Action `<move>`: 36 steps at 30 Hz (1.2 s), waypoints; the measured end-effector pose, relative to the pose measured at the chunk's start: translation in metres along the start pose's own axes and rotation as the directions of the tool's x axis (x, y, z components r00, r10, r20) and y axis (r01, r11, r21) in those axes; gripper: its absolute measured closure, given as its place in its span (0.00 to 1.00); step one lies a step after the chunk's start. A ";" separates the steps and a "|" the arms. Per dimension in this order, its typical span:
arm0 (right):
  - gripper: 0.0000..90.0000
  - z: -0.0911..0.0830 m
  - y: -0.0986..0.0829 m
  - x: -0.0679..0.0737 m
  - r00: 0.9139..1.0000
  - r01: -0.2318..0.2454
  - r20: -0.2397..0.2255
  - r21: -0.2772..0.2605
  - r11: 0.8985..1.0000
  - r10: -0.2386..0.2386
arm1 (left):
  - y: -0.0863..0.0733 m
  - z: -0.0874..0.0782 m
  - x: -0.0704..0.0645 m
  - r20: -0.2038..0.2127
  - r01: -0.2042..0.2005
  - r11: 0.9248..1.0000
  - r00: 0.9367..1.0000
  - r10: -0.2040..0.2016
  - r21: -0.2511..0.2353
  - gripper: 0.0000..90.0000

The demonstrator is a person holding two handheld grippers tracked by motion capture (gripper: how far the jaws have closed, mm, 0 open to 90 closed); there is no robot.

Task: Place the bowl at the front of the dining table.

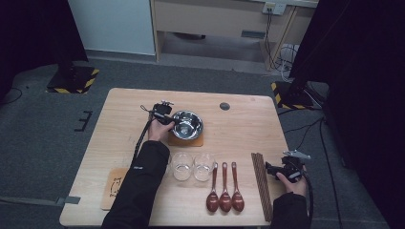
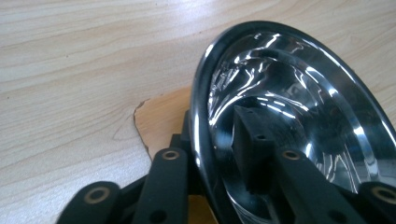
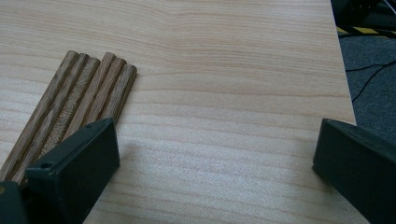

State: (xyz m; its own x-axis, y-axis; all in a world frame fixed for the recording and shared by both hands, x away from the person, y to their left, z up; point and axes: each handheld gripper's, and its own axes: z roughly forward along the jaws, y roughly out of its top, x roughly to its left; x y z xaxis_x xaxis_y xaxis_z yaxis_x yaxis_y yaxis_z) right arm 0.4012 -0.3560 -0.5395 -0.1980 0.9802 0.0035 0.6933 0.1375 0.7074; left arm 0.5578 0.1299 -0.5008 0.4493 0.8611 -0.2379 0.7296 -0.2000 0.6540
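Nearest me, my right gripper (image 1: 273,170) rests unclenched, jaws wide apart, beside one bundle of chopsticks (image 1: 261,183). I count three spoons (image 1: 224,190), two glasses (image 1: 192,166) and one spare coaster (image 1: 114,181) at the near left. Farther out, my left gripper (image 1: 173,120) is clamped on the rim of the single steel bowl (image 1: 187,124), one jaw inside, one outside. The bowl sits on a coaster (image 1: 186,140) mid-table. I judge it light, rigid and slippery; the rolled rim is the correct hold.

A lab: black curtains (image 1: 367,71), hazard-taped stand bases (image 1: 74,78), loose cables (image 1: 282,57).
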 end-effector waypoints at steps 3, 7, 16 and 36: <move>0.01 0.000 0.000 0.000 1.000 0.000 0.000 0.000 1.000 0.000 | -0.001 -0.003 0.000 -0.001 -0.004 1.000 1.000 0.004 0.005 0.77; 0.01 0.000 0.000 0.000 1.000 0.001 0.000 0.000 1.000 -0.001 | -0.001 -0.009 0.000 -0.001 -0.013 1.000 1.000 0.013 -0.001 0.70; 0.01 0.000 0.000 0.000 1.000 0.000 0.000 0.000 1.000 0.000 | -0.005 -0.014 0.005 -0.002 -0.012 1.000 1.000 0.012 -0.018 0.65; 0.00 0.000 0.000 0.000 1.000 0.000 0.000 0.001 1.000 0.000 | -0.006 -0.032 0.004 0.017 -0.061 0.995 0.998 0.063 -0.081 0.48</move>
State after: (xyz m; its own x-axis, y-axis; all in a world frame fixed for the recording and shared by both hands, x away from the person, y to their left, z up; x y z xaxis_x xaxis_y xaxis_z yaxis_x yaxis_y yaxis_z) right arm 0.4012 -0.3560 -0.5395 -0.1980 0.9802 0.0030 0.6937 0.1380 0.7069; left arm 0.5388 0.1495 -0.4827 0.5026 0.8391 -0.2084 0.6565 -0.2135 0.7235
